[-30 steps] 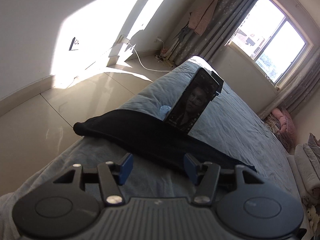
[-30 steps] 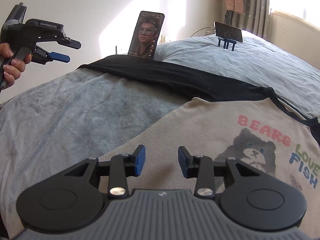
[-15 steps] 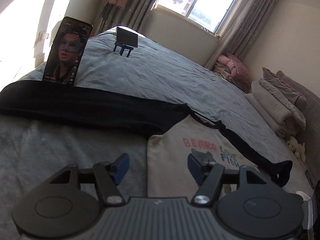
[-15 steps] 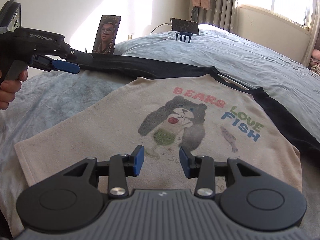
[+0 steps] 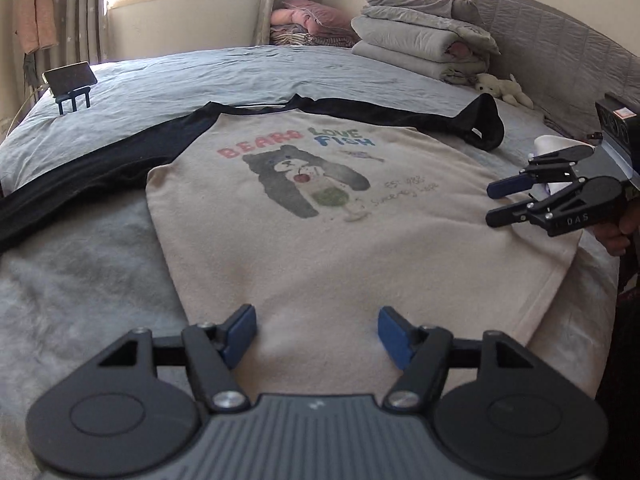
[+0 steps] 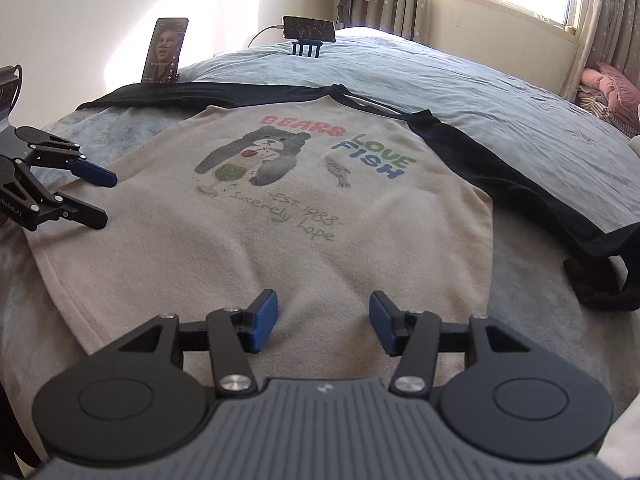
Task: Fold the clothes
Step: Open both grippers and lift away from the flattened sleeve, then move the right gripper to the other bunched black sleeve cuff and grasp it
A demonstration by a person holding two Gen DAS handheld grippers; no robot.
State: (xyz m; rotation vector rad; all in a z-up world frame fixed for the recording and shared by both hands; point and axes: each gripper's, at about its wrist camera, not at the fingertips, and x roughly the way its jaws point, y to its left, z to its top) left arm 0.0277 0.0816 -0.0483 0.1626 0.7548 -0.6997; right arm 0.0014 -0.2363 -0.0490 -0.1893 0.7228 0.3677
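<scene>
Both views have swung round since a second ago, onto the shirt [image 5: 332, 240] lying flat on the bed [image 5: 240, 76]. The left hand-held gripper [image 5: 316, 332] and right hand-held gripper [image 6: 323, 320] hover over its hem, jaws apart, holding nothing. Two phones [image 6: 165, 51] stand beyond; folded quilts [image 5: 420, 44] sit by the headboard.

Two propped phones [image 6: 164, 51] beyond shirt [image 6: 280, 216]; nearer bed [image 6: 500, 92] seemingly open

Bed [image 5: 240, 76] w/ flat shirt [image 5: 320, 248], 2 phones [image 6: 165, 51] [image 6: 309, 29], folded quilts [image 5: 420, 40].
</scene>
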